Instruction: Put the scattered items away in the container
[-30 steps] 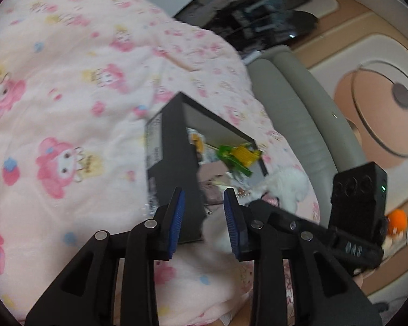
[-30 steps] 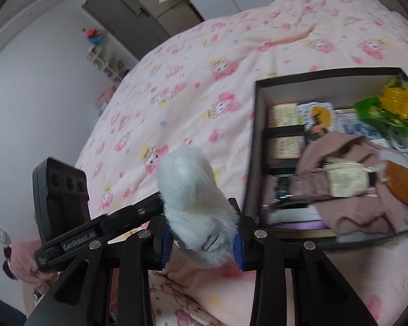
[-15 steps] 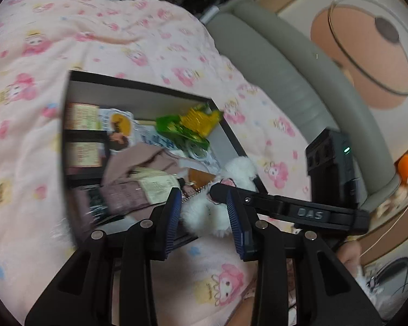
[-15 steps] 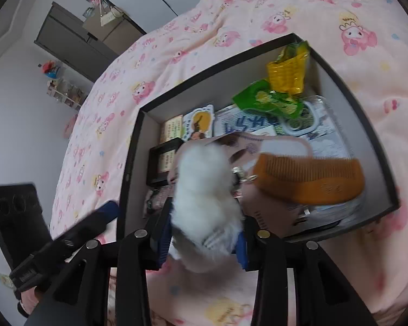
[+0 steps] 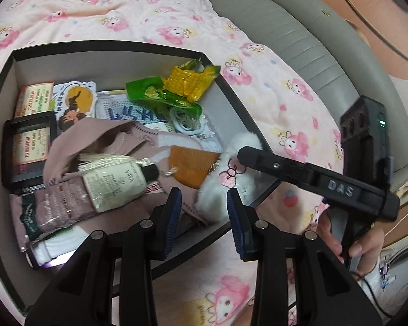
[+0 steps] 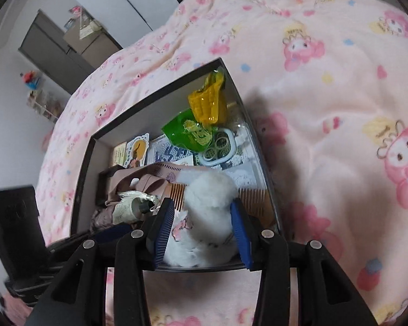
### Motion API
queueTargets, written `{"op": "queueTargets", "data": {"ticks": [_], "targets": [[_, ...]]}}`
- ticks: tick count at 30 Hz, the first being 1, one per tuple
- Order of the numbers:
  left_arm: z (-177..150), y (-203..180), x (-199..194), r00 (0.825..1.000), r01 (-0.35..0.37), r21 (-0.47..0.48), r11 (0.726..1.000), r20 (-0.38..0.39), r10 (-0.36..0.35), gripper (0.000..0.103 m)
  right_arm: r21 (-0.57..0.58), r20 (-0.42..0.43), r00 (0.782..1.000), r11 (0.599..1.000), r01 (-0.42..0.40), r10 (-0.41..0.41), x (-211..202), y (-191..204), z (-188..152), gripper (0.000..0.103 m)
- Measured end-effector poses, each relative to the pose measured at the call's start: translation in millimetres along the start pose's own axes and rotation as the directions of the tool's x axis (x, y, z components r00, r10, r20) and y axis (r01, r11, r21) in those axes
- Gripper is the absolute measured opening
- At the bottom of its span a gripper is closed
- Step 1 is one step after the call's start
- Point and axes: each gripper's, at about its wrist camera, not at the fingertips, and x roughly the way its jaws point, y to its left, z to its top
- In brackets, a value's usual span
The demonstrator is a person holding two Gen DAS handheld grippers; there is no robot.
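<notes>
A black box (image 5: 2, 76) (image 6: 87, 160) sits on the pink bedspread, full of items: a green and yellow packet (image 5: 176, 87), an orange comb (image 5: 193, 163), a lotion tube (image 5: 114, 184), pink cloth. A white fluffy plush (image 6: 209, 212) (image 5: 225, 184) lies in the box's near corner. My right gripper (image 6: 202, 226) stands open around the plush, its pads a little off it. My left gripper (image 5: 204, 217) is open and empty, just above the box's near edge beside the plush.
A pink patterned bedspread (image 6: 340, 108) surrounds the box. A grey padded bed edge (image 5: 299, 40) runs along the right in the left wrist view. A dark cabinet (image 6: 57, 51) stands far off by the wall.
My right gripper carried the plush over the box, lowered it into the near corner and opened. My left gripper swung over the box and stayed open.
</notes>
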Motion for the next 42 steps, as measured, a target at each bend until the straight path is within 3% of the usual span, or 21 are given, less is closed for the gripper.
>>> {"op": "queueTargets", "data": {"ticks": [3, 6, 8, 12, 16, 22, 25, 26, 27, 31, 33, 35, 36, 39, 42], "targets": [[2, -10, 8, 0.999, 0.039, -0.004, 0.999, -0.007, -0.04, 0.034, 0.025, 0.104, 0.994, 0.999, -0.047, 0.044, -23, -7, 5, 0.039], [5, -21, 21, 0.996, 0.084, -0.004, 0.996, -0.037, -0.084, 0.034, 0.044, 0.168, 0.985, 0.998, -0.042, 0.034, -38, -15, 8, 0.038], [8, -29, 31, 0.995, 0.072, 0.009, 0.997, -0.065, -0.071, 0.034, 0.054, 0.162, 0.987, 0.998, -0.016, 0.007, -38, -18, 7, 0.038], [14, -36, 51, 0.993, -0.052, 0.014, 0.999, -0.104, 0.053, 0.034, 0.069, 0.13, 0.989, 0.995, 0.066, -0.075, -34, -23, 6, 0.039], [17, -39, 40, 0.999, 0.003, -0.025, 1.0, -0.043, -0.004, 0.034, 0.036, 0.138, 0.983, 0.993, 0.115, -0.119, -35, -23, 5, 0.038], [19, -40, 45, 0.997, -0.062, -0.018, 0.998, -0.049, 0.061, 0.033, -0.03, 0.095, 0.983, 0.987, 0.16, -0.156, -21, -14, 1, 0.038], [15, -43, 33, 0.995, -0.102, -0.005, 0.995, 0.012, 0.102, 0.042, -0.042, 0.097, 0.977, 0.98, 0.195, -0.19, -21, -12, -1, 0.039], [14, -45, 27, 0.991, -0.128, -0.004, 0.992, 0.039, 0.128, 0.05, -0.045, 0.105, 0.973, 0.976, 0.212, -0.206, -21, -11, -1, 0.039], [13, -46, 21, 0.984, -0.167, -0.001, 0.986, 0.066, 0.166, 0.057, -0.052, 0.111, 0.969, 0.973, 0.226, -0.219, -22, -9, -1, 0.039], [18, -49, -3, 0.939, -0.301, 0.002, 0.953, 0.174, 0.297, 0.062, -0.098, 0.157, 0.949, 0.952, 0.289, -0.272, -27, 5, -5, 0.039], [22, -51, -20, 0.914, -0.341, -0.011, 0.94, 0.229, 0.334, 0.077, -0.111, 0.195, 0.938, 0.943, 0.312, -0.287, -38, 15, -6, 0.04], [22, -54, -38, 0.892, -0.367, -0.02, 0.93, 0.276, 0.358, 0.086, -0.129, 0.239, 0.926, 0.936, 0.328, -0.292, -51, 28, -8, 0.049], [21, -57, -49, 0.874, -0.394, -0.026, 0.919, 0.299, 0.383, 0.093, -0.137, 0.258, 0.92, 0.932, 0.336, -0.294, -57, 34, -10, 0.056], [12, -66, -83, 0.814, -0.471, -0.046, 0.881, 0.361, 0.455, 0.099, -0.152, 0.323, 0.896, 0.917, 0.368, -0.306, -79, 56, -19, 0.065], [-5, -72, -116, 0.781, -0.491, -0.072, 0.868, 0.405, 0.475, 0.102, -0.161, 0.333, 0.9, 0.924, 0.346, -0.279, -98, 73, -31, 0.069]]}}
